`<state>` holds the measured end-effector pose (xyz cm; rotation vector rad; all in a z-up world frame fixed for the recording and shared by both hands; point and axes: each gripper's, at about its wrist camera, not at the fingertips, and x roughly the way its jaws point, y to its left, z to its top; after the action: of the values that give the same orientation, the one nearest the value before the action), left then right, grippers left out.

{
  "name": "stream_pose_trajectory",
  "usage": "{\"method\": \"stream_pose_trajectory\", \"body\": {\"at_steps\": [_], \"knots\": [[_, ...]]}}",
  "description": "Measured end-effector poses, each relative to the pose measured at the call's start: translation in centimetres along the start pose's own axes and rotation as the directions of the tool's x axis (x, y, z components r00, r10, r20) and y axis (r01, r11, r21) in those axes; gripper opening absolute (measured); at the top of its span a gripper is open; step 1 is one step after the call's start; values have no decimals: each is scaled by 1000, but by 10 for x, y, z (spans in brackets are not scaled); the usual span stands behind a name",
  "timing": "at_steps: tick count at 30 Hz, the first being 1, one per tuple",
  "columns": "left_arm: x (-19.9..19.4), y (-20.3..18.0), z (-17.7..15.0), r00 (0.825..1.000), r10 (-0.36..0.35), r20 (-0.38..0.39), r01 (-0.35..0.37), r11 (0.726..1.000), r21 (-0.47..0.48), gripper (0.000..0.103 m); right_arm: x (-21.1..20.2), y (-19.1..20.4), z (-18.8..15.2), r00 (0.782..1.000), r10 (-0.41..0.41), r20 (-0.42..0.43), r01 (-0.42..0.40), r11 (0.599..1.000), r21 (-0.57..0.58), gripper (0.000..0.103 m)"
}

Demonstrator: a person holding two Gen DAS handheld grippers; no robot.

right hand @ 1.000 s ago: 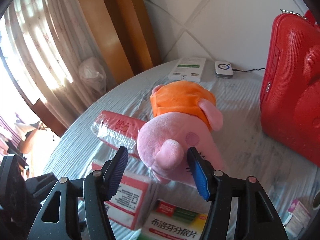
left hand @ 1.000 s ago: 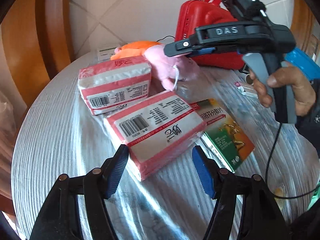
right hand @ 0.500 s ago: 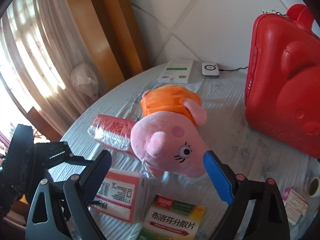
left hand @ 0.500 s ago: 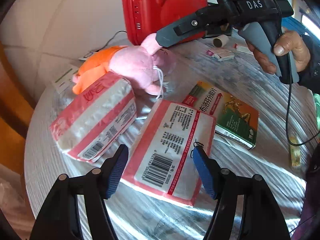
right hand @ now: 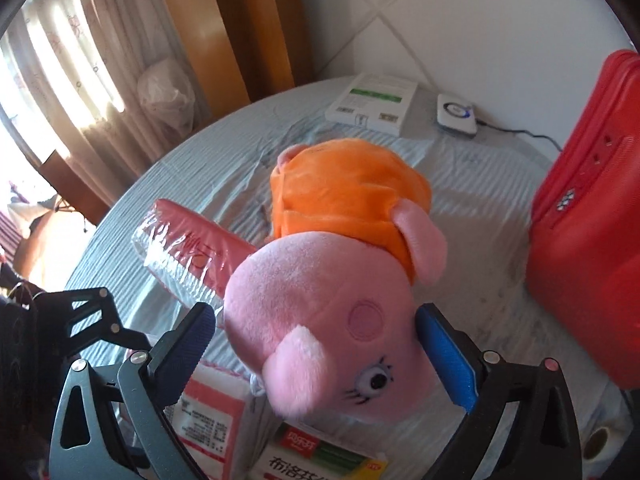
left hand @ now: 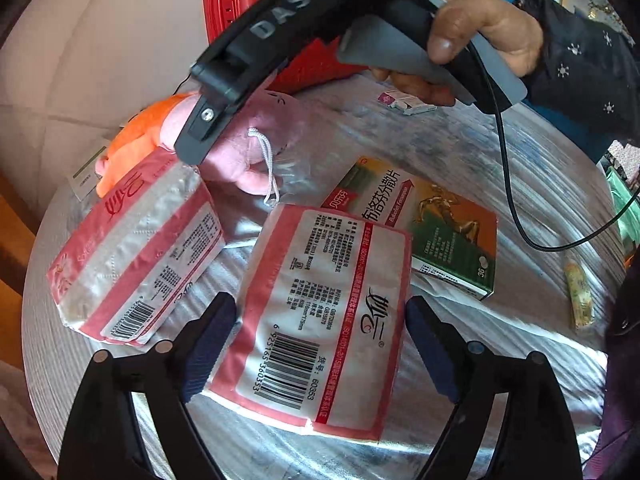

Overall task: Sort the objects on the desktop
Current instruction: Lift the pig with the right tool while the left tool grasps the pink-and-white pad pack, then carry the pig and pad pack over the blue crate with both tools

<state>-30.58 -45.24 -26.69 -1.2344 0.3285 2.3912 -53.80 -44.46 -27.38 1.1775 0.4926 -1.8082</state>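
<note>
A pink-and-white tissue pack [left hand: 320, 312] lies flat on the round table [left hand: 520, 140]. My left gripper [left hand: 320, 346] straddles it, its jaws opening and its pads just off the pack's long sides. A second tissue pack [left hand: 136, 248] lies to its left. In the right wrist view, a pink plush pig in orange [right hand: 320, 320] lies with its head between the fingers of my right gripper [right hand: 318, 354]. That gripper's jaws are opening too, with a slim gap at the left pad. A green-and-orange medicine box [left hand: 432, 224] lies right of the flat pack.
A red hard case [right hand: 588, 220] stands at the back right. A white box [right hand: 372, 100] and a small white device [right hand: 456, 116] lie by the wall. A small pink-white box [left hand: 404, 102] and a yellowish sachet [left hand: 578, 296] lie on the right. A hand [left hand: 480, 32] holds the right gripper.
Both grippers' jaws have widened. The left gripper rolled and came down over the flat tissue pack. The right gripper dropped around the pig's head, which now fills the gap.
</note>
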Motion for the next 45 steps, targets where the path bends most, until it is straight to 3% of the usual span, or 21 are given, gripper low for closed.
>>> {"method": "stream_pose_trajectory", "body": {"at_steps": [3,5,9,15,19,24,30,37,41,45], "knots": [[6,-5,1,997,72,-10,-72,996,47,91,8,-1,4,1000,-12,0,12,1000,8,103],[7,-6,3,996,91,3,-91,996,20,92,12,0,4,999,-28,-15,28,1000,-2,103],[7,-10,2,991,137,3,-137,990,-14,92,23,-15,7,995,49,-86,-42,996,83,103],[-7,-20,-1,975,224,-5,-224,974,-18,81,1,-13,-13,998,64,-17,-62,992,109,82],[-17,-28,-4,968,253,-8,-253,965,-64,78,-20,-7,-40,998,60,35,-64,991,120,79],[-32,-45,-8,964,265,2,-263,961,-84,76,-56,-23,-70,977,175,120,-201,945,258,79],[-40,-67,4,954,299,29,-295,950,-98,74,-117,-17,-86,962,135,236,-197,945,262,79],[-63,-96,27,932,353,87,-344,934,-97,73,-188,-17,-136,939,55,341,-173,930,326,79],[-86,-116,56,921,362,145,-348,931,-112,73,-249,-18,-174,902,-60,428,-121,915,384,79],[-104,-149,92,914,332,233,-326,943,-64,73,-319,-16,-217,842,-196,502,-61,891,450,79]]}}
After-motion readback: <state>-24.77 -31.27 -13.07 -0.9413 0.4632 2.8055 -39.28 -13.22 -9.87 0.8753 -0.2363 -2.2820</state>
